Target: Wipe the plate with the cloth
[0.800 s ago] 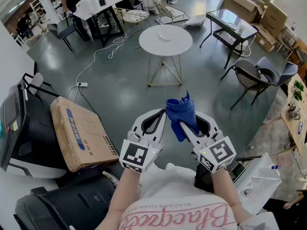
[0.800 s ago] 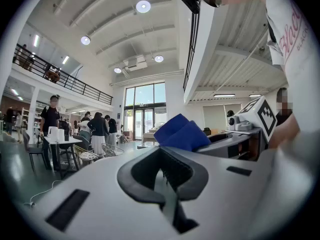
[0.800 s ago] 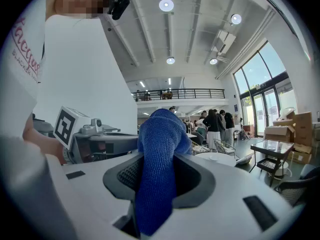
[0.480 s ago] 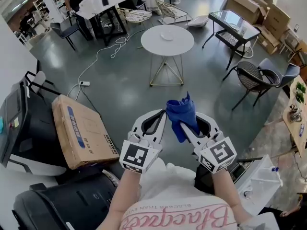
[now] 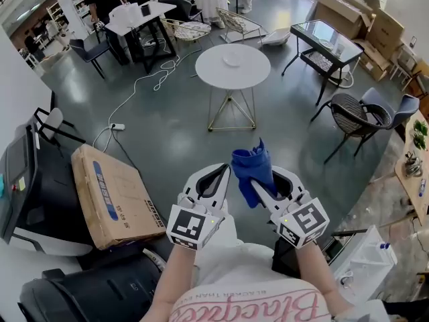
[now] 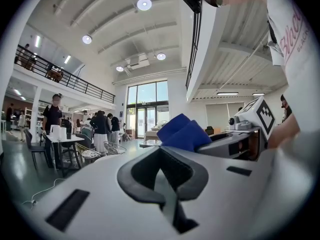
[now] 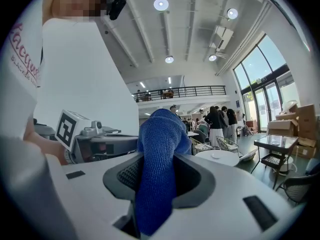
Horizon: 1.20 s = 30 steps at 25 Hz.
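Note:
My right gripper (image 5: 259, 182) is shut on a blue cloth (image 5: 253, 169), which bunches up above its jaws and hangs between them in the right gripper view (image 7: 156, 174). Close beside it on the left, my left gripper (image 5: 225, 170) is shut with nothing in it; its jaws meet in the left gripper view (image 6: 163, 170), where the cloth (image 6: 183, 133) shows just beyond. A small white plate (image 5: 232, 60) lies on a round white table (image 5: 249, 71) well ahead, apart from both grippers. The right gripper view shows the same plate (image 7: 215, 155).
A cardboard box (image 5: 114, 192) lies on the floor at the left beside a dark machine (image 5: 27, 193). A wicker chair (image 5: 356, 111) and a glass table (image 5: 327, 33) stand at the right. People stand round a white table (image 5: 137, 12) at the back, and a cable (image 5: 137, 79) runs across the floor.
Both grippers sit a little lower in the head view, still side by side. The cloth stays in the right gripper. The round table appears slightly lower in the picture.

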Available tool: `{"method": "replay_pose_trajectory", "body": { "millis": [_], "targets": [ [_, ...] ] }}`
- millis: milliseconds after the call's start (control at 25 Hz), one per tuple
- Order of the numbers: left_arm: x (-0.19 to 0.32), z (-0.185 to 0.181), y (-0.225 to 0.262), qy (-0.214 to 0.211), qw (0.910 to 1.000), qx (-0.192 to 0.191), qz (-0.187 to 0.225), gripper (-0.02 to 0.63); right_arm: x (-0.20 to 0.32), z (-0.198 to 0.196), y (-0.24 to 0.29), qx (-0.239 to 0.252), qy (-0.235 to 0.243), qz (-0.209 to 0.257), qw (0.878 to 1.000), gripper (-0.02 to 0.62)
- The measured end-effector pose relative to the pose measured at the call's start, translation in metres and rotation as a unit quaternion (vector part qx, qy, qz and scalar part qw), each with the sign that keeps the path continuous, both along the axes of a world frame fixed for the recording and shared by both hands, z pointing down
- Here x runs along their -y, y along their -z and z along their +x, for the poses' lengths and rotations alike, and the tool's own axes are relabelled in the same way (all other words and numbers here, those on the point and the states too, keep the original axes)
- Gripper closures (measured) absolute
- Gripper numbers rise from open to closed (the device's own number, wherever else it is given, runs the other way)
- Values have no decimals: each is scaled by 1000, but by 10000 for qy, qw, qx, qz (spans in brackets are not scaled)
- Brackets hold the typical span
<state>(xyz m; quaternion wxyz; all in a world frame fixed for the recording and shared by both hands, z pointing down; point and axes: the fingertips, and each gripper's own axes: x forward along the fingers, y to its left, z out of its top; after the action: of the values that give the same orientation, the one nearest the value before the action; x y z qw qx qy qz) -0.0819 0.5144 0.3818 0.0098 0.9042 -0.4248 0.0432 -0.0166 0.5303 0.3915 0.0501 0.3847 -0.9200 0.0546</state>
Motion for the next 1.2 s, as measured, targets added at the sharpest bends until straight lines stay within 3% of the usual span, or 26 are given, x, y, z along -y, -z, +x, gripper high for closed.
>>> {"method": "replay_pose_trajectory", "body": {
  "millis": [720, 1200],
  "targets": [
    [193, -25, 5, -355, 9993, -100, 36, 600, 187, -16, -1, -48, -558, -38, 9984, 448],
    [283, -49, 1, -335, 9992, -203, -82, 600, 274, -35, -2, -149, -863, -69, 9961, 448]
  ]
}}
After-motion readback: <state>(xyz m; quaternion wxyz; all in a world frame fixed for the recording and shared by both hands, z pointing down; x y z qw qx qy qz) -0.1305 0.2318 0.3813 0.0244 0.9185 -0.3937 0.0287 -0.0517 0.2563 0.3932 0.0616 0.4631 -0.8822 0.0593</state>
